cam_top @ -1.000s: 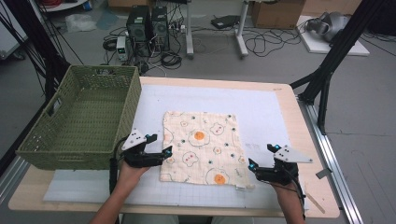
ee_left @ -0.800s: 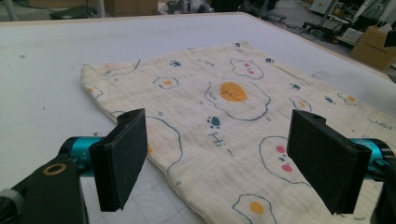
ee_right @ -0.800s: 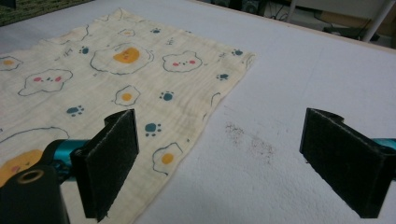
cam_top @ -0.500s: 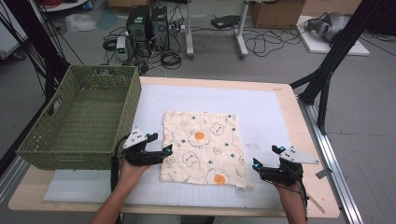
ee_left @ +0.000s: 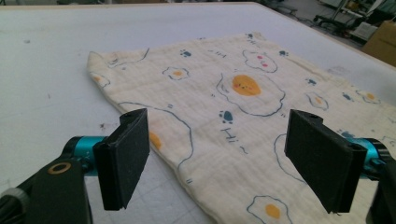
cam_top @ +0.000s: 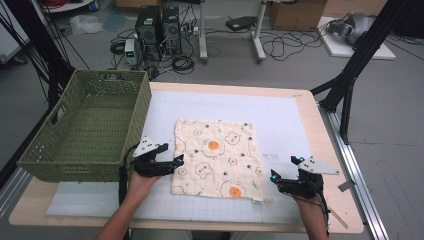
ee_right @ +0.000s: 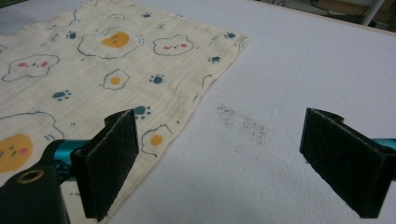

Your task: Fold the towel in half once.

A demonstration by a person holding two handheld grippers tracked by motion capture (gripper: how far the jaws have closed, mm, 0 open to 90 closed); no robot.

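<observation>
Lying flat on the white mat of the tabletop (cam_top: 280, 115), the cream muslin cloth printed with fried eggs and paw marks (cam_top: 217, 157) sits between both grippers. The left gripper (cam_top: 178, 161) has its jaws spread wide over the cloth's left edge. The right gripper (cam_top: 273, 177), jaws likewise released, hovers just beside the near right corner. A green woven plastic basket (cam_top: 85, 130) stands at the left.

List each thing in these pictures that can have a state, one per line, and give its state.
Cloth: spread flat on the white mat, unfolded, not gripped.
Green basket: upright on the table's left side, nothing visible inside.
Left claw: open, at the cloth's left edge.
Right claw: open, just off the cloth's near right corner.
</observation>
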